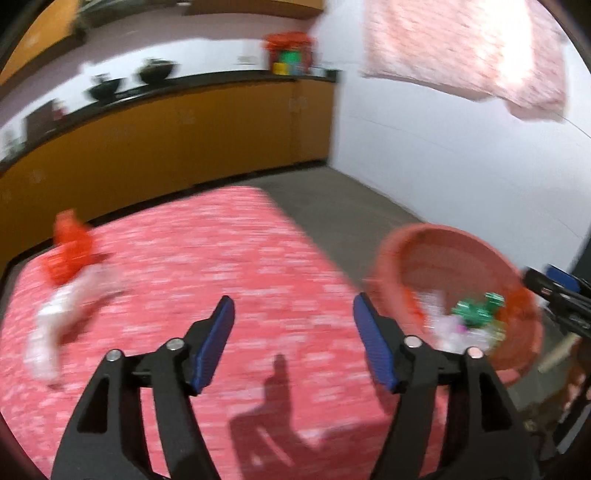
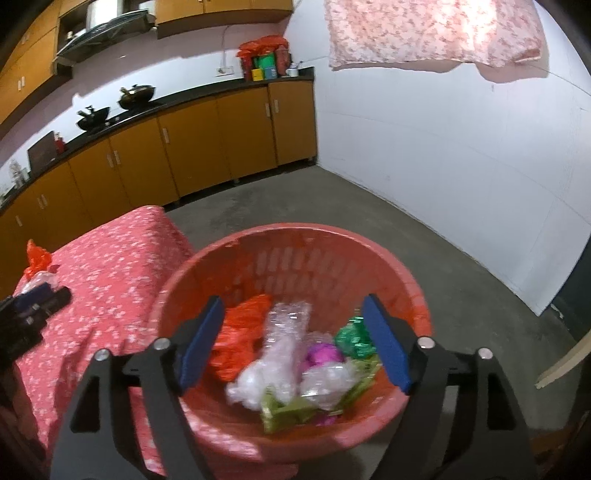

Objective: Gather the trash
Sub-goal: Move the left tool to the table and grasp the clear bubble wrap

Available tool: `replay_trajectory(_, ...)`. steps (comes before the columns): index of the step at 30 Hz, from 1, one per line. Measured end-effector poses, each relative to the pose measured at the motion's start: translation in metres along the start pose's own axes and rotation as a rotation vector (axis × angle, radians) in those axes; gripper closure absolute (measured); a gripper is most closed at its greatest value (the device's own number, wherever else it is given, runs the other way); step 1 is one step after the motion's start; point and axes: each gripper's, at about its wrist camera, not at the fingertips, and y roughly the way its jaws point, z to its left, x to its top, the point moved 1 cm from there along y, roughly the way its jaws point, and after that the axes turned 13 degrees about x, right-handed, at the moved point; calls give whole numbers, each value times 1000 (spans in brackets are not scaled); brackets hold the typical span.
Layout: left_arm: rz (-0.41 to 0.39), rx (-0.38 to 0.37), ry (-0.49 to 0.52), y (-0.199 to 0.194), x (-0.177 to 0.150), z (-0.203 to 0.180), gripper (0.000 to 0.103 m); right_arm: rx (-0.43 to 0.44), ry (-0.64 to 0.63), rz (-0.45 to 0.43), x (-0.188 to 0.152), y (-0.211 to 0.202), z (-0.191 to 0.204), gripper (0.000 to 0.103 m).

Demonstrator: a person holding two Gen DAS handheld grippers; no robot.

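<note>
A coral plastic basket (image 2: 332,240) stands beside the table and holds several pieces of trash: an orange bag (image 2: 243,332), clear bubble wrap (image 2: 280,343), green foil (image 2: 354,338) and an olive carton. My right gripper (image 2: 293,341) hangs open over the basket with nothing between its pads. My left gripper (image 1: 293,341) is open and empty above the pink flowered tablecloth (image 1: 221,258). An orange bag (image 1: 70,254) and a clear plastic wrapper (image 1: 55,325) lie on the cloth at the left, blurred. The basket (image 1: 436,240) shows at the right of the left wrist view.
Orange kitchen cabinets (image 2: 192,147) with a black counter and two woks (image 2: 136,94) run along the back. A white wall (image 2: 443,147) rises at the right, with a pink flowered cloth (image 2: 436,29) hung high. The bare concrete floor (image 2: 332,199) spreads behind the basket.
</note>
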Motion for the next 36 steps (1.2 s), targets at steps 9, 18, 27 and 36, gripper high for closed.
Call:
replay_trajectory(9, 66, 333, -144, 30, -5, 173, 26, 115, -77, 12, 5, 10, 66, 17)
replay_trajectory(18, 166, 251, -97, 68, -16, 190, 26, 194, -132, 48, 6, 32, 127, 16)
replay_trajectory(27, 213, 180, -84, 89, -20, 186, 46, 221, -186, 71, 7, 43, 161, 16)
replay_trajectory(36, 204, 165, -107, 82, -28, 196, 66, 265, -224, 92, 4, 55, 196, 16)
